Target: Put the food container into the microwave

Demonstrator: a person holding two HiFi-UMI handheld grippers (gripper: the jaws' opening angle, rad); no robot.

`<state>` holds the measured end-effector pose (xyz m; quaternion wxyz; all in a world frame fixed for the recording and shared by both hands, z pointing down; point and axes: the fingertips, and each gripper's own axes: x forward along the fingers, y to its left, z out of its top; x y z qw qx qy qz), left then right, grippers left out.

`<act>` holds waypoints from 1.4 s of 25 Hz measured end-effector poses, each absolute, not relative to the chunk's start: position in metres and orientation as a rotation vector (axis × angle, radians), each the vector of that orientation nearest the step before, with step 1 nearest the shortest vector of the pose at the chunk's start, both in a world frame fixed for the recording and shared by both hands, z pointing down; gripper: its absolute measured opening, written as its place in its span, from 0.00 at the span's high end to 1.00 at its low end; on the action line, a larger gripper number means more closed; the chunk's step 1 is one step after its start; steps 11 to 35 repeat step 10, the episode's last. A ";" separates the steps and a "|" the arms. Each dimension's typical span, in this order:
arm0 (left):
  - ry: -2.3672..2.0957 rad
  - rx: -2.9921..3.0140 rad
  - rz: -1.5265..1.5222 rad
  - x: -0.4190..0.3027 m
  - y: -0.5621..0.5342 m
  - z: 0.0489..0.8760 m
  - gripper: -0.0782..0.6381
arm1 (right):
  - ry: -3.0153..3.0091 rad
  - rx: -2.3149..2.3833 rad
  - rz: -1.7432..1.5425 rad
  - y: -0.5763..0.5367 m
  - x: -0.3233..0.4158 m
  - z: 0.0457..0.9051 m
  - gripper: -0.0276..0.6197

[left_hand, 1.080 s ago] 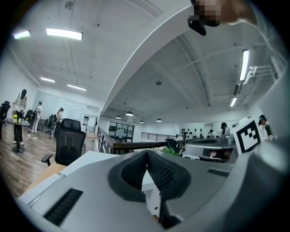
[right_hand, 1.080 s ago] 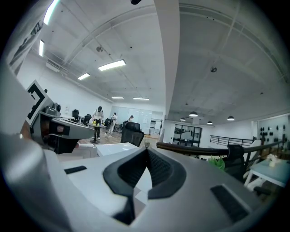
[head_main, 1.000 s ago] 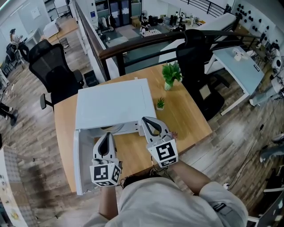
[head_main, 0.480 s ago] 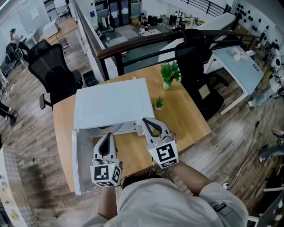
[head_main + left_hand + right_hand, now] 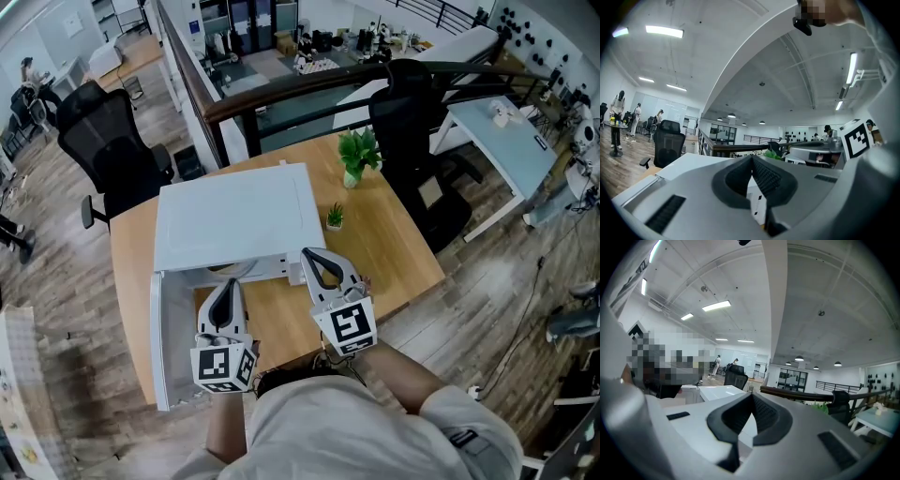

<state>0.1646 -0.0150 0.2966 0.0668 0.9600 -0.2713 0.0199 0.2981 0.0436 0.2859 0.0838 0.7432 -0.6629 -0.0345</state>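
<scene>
Head view looks steeply down on a white microwave (image 5: pixel 234 216) standing on a wooden counter (image 5: pixel 398 248), with its door (image 5: pixel 161 342) swung open to the left of the left claw (image 5: pixel 229 287). The left claw points into the open cavity from just in front of it. Its jaws are pressed together at the tips with nothing between them, as the left gripper view (image 5: pixel 751 158) shows. The right claw (image 5: pixel 311 253) is just to the right of the left one, near the microwave's front right corner. Its jaws are also closed on nothing in the right gripper view (image 5: pixel 752 395). Just beyond the left claw, a pale rounded shape (image 5: pixel 236 273) sits inside the opening; whether it is the food container cannot be told. Beyond the right claw a small potted plant (image 5: pixel 337 218) stands beside the microwave, and a larger plant (image 5: pixel 359 155) is farther back at the counter's far edge. Black office chairs (image 5: pixel 103 141) stand well behind the counter.
</scene>
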 end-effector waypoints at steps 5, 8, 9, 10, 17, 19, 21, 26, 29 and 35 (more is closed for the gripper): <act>-0.827 2.890 0.061 0.164 -0.016 0.297 0.87 | -1.980 2.219 -0.102 0.043 0.299 0.286 0.95; -0.831 2.885 0.063 0.164 -0.017 0.299 0.87 | -1.982 2.216 -0.098 0.042 0.299 0.288 0.95; -0.830 2.884 0.064 0.164 -0.018 0.300 0.87 | -1.983 2.215 -0.097 0.041 0.299 0.288 0.95; -0.829 2.883 0.065 0.164 -0.018 0.301 0.87 | -1.984 2.215 -0.096 0.041 0.300 0.289 0.95; -0.829 2.883 0.065 0.164 -0.018 0.301 0.87 | -1.984 2.215 -0.096 0.041 0.300 0.289 0.95; -0.829 2.883 0.065 0.164 -0.018 0.301 0.87 | -1.984 2.215 -0.096 0.041 0.300 0.289 0.95; -0.829 2.883 0.065 0.164 -0.018 0.301 0.87 | -1.984 2.215 -0.096 0.041 0.300 0.289 0.95; -0.829 2.883 0.065 0.164 -0.018 0.301 0.87 | -1.984 2.215 -0.096 0.041 0.300 0.289 0.95; -0.829 2.883 0.065 0.164 -0.018 0.301 0.87 | -1.984 2.215 -0.096 0.041 0.300 0.289 0.95; -0.829 2.883 0.065 0.164 -0.018 0.301 0.87 | -1.984 2.215 -0.096 0.041 0.300 0.289 0.95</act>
